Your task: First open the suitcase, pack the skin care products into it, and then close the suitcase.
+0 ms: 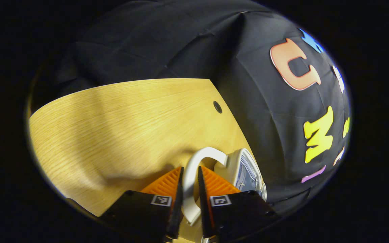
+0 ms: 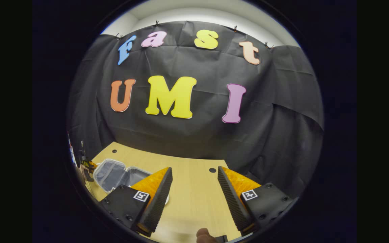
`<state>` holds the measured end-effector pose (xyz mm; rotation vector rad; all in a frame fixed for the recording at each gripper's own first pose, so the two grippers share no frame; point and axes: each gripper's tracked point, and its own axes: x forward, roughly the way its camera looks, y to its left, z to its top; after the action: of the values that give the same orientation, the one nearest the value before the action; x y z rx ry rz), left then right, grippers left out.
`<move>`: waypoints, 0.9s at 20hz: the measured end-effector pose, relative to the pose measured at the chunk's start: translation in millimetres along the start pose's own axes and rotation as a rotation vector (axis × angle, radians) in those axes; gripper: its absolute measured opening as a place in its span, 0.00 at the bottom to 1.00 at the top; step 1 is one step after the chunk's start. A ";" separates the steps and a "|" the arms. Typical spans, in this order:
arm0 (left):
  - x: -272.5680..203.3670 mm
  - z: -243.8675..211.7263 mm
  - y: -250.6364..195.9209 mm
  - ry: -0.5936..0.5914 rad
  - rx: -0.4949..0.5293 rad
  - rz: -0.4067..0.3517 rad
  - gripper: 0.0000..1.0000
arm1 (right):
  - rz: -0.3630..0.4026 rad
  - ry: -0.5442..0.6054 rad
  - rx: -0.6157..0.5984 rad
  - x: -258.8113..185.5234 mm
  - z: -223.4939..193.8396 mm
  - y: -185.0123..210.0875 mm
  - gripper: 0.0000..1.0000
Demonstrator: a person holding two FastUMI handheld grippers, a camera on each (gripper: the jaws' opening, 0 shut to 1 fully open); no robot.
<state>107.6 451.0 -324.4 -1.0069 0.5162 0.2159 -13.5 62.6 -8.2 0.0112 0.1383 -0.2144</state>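
The suitcase (image 2: 118,175) is seen in the right gripper view lying opened on the desk (image 2: 194,199), its two grey-lined halves spread flat side by side near the desk's far left corner; this is judged to mean that the opening step is done and the case is left spread so that things can be dropped in from above. In the left gripper view a pale curved handle (image 1: 194,172) of the suitcase is held between the left tongs (image 1: 190,184), which are closed on it, both fingers pressing against the loop from either side. The shell of the suitcase (image 1: 245,168) is seen just beyond the handle, with its dark lining showing, close to the desk's edge where the black cloth wall (image 1: 282,135) begins. The handle is probably gripped so that the case is steadied, or so that a half can be swung about its hinge; which of the two cannot be told. The right tongs (image 2: 194,194) are held open and empty over bare desk, well to the right of the suitcase, with nothing between the fingers; they are judged to be kept free for fetching the skin care products. A small dark hole (image 2: 212,170) in the desk is seen beyond the right tongs, and a fingertip (image 2: 203,234) of the holding hand at the bottom.
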 end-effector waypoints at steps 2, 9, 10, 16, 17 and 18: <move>-7.8 0.1 -4.9 -0.002 -0.001 -0.008 0.16 | -0.006 -0.003 0.017 0.4 0.5 -9.6 0.81; -44.5 27.4 -69.1 -0.078 0.168 -0.008 0.06 | 0.018 -0.040 0.033 6.1 9.9 -31.2 0.80; -50.5 30.9 -83.3 -0.092 0.214 -0.010 0.05 | 0.025 -0.043 0.037 6.8 10.4 -34.7 0.79; -84.9 34.3 -172.8 -0.169 0.457 -0.007 0.04 | 0.058 -0.061 0.039 12.3 6.1 -61.2 0.81; -88.0 30.1 -189.2 -0.178 0.489 -0.003 0.04 | 0.069 -0.061 0.041 12.0 4.4 -64.6 0.81; -94.1 24.2 -203.7 -0.192 0.526 0.007 0.04 | 0.076 -0.059 0.044 11.5 3.0 -68.3 0.80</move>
<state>116.4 370.1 -113.8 -0.4659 0.3718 0.1679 -16.4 -6.6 -6.6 0.0537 0.0742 -0.1414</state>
